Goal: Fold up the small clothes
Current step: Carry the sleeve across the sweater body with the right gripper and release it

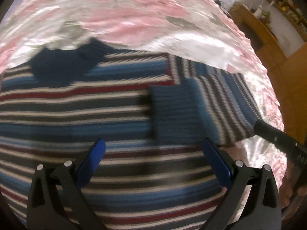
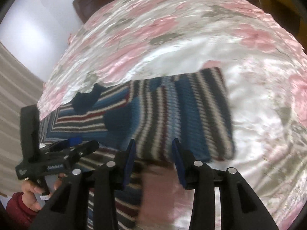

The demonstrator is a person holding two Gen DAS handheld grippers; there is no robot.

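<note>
Striped sweater [image 1: 96, 111] lies flat on the bed, on the pink flowered bedspread [image 1: 134, 15], collar at the far side. One sleeve [image 1: 220, 103] is folded inward across the chest, with its blue cuff [image 1: 172, 113] resting on the body. Judgement: the sleeve is laid there to square the garment into a narrower block before the body is folded up. The other sleeve is not clearly readable in the blur.

Left gripper [image 1: 153, 161] hovers over the middle of the sweater, pointing towards the far side. Its jaws stand wide apart with nothing between them. No contact with the knit can be confirmed.

Right gripper [image 2: 153, 159] sits above the near right part of the sweater, at the lower end of the folded sleeve. Its jaws are moderately parted and empty; bedspread and stripes show through the gap. Both views are motion-blurred.

In the right wrist view the left gripper appears at left, held by a hand [image 2: 32, 193] in a red sleeve [image 2: 15, 209], body roughly level, fingers aimed over the sweater.

Judgement: mid-fold, with the hem still unfolded.
</note>
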